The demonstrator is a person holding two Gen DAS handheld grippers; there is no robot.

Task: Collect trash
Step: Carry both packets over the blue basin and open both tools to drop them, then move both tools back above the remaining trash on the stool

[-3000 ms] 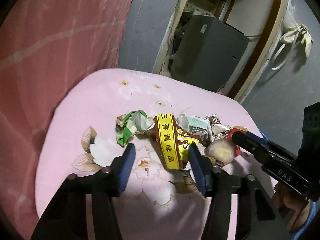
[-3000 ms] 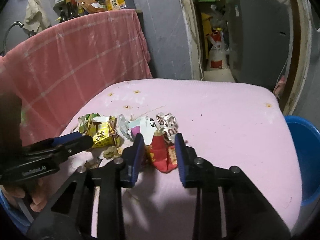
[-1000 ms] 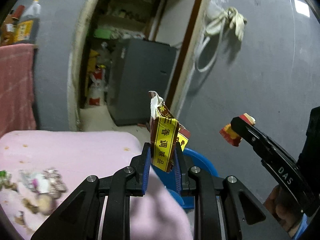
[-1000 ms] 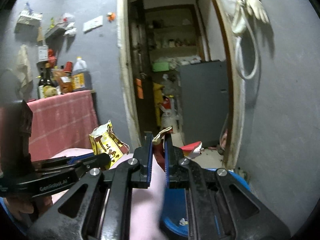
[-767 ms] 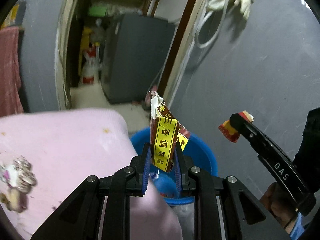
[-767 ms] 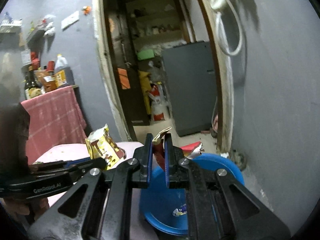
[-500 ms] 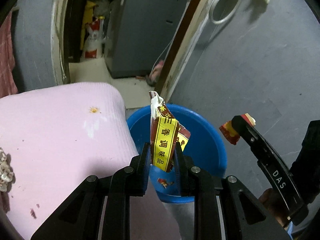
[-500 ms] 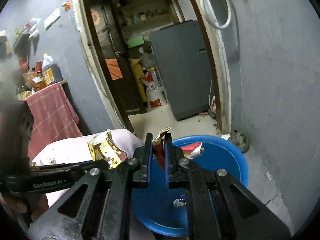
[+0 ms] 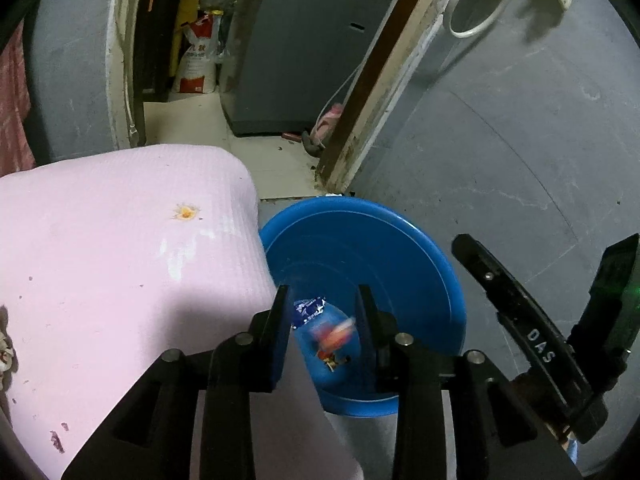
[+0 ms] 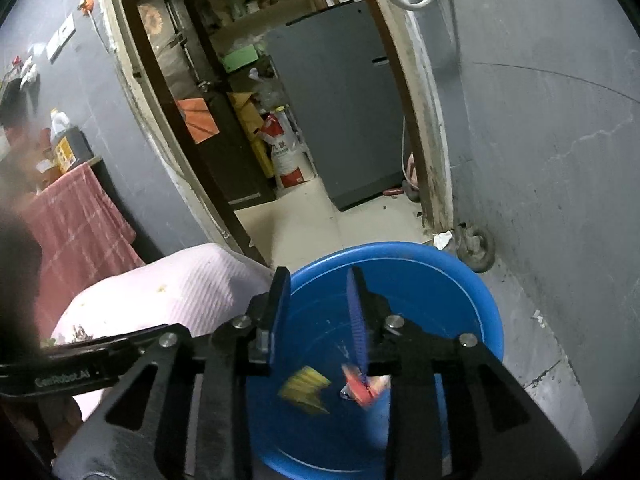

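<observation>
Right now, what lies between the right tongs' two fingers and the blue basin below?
Only air and falling trash: in the right wrist view, a blurred yellow wrapper and red wrapper drop from the opening right tongs into the blue basin.

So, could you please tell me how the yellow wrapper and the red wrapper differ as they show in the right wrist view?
The yellow wrapper is a striped yellow smear, left of the red wrapper, which is orange-red with a pale edge. The yellow wrapper shows clear between the fingers of the right hand-held gripper, whose jaws are opening; the red wrapper sits just under the right finger's tip. Both are motion-blurred, ungripped, over the blue basin.
</observation>
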